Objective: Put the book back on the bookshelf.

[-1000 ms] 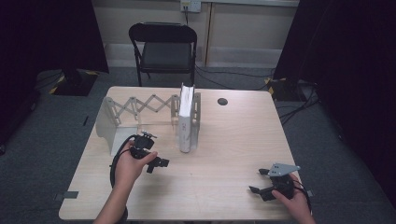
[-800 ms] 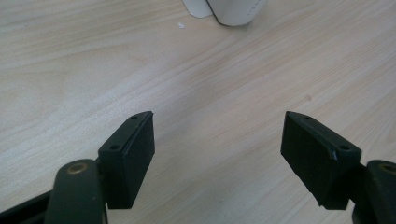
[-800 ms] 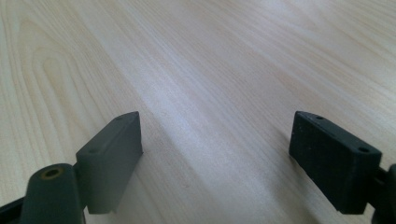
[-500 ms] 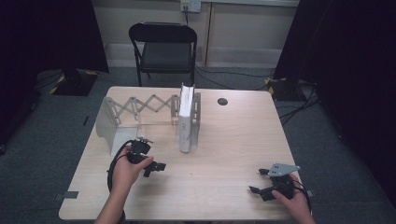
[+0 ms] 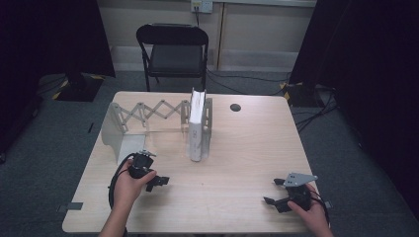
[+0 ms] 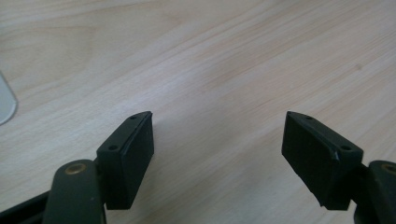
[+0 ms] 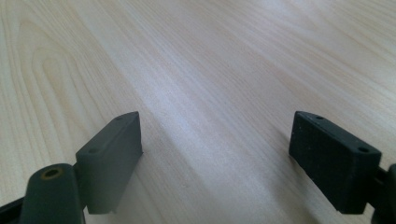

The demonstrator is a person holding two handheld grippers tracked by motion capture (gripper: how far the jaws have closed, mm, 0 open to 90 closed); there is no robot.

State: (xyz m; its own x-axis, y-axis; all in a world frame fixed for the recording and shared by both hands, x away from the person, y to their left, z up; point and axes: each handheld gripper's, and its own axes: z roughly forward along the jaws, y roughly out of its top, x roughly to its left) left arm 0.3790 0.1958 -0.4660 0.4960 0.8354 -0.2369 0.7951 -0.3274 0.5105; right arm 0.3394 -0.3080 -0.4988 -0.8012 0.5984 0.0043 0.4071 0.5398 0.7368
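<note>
Left gripper (image 5: 157, 181): held low over the table (image 5: 237, 148) near its front-left part, jaws spread wide with nothing but bare wood between them in the left gripper view. It points toward the middle of the table, I'd guess so it can go for the book rack next.

Right gripper (image 5: 276, 193): sits at the front-right corner, well apart from everything else, jaws likewise gaping and empty. It looks parked out of the way, a grey three-cornered plate on top.

Book rack (image 5: 148, 116): a pale metal stand with a scissor lattice that stretches sideways, lying along the far-left part of the table. Its left end plate curves down toward the front, just beyond the left gripper; its right end plate stands against the book.

Book (image 5: 196, 128): white, upright on its edge, spine toward the front, leaning on the rack's right end plate. The plate seems to be there to stop it tipping.

Judgement: the rack is pulled out wide with one book in it, so closing it up or filling it looks like the work in hand.

Chair (image 5: 173, 49): black, folding, behind the table.
</note>
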